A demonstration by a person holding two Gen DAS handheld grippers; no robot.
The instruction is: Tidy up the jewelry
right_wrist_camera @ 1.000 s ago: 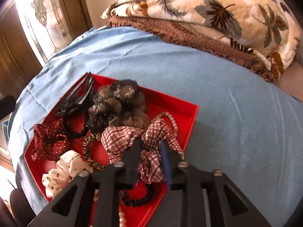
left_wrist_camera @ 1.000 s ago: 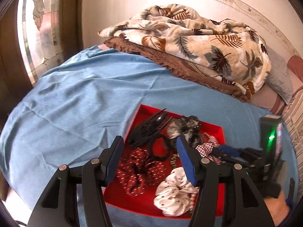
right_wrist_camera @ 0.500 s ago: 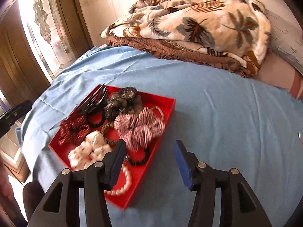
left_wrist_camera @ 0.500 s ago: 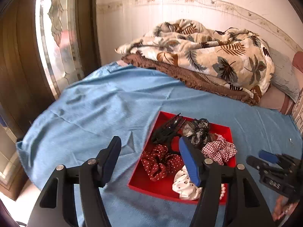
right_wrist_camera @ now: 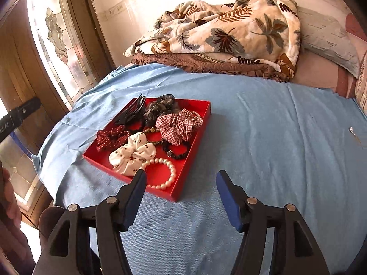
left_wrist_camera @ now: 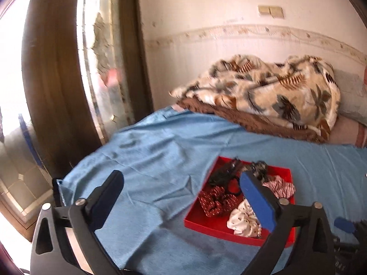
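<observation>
A red tray (right_wrist_camera: 103,166) lies on the blue bedsheet (right_wrist_camera: 263,160). It holds a checked scrunchie (right_wrist_camera: 179,126), a white scrunchie (right_wrist_camera: 133,152), a dark red dotted scrunchie (right_wrist_camera: 110,137), a black claw clip (right_wrist_camera: 132,113), a dark grey scrunchie (right_wrist_camera: 160,107) and a pearl bracelet (right_wrist_camera: 168,174). My right gripper (right_wrist_camera: 181,175) hovers short of the tray's near corner, jaws opening, nothing between them. My left gripper (left_wrist_camera: 181,176) hangs back left of the tray (left_wrist_camera: 197,220), jaws opening wide and empty. One of its fingers (right_wrist_camera: 20,114) shows at the right wrist view's left edge.
A leaf-print blanket (right_wrist_camera: 229,27) on a brown quilt (right_wrist_camera: 206,65) is piled at the far end, with a pillow (right_wrist_camera: 328,43) beside it. A stained-glass door (right_wrist_camera: 59,39) stands left of the bed edge. A small silver item (right_wrist_camera: 352,130) lies on the sheet, far right.
Both grippers drew back and up from the tray and spread their jaws wider. The right one was close over the checked scrunchie, which stays in the tray.
</observation>
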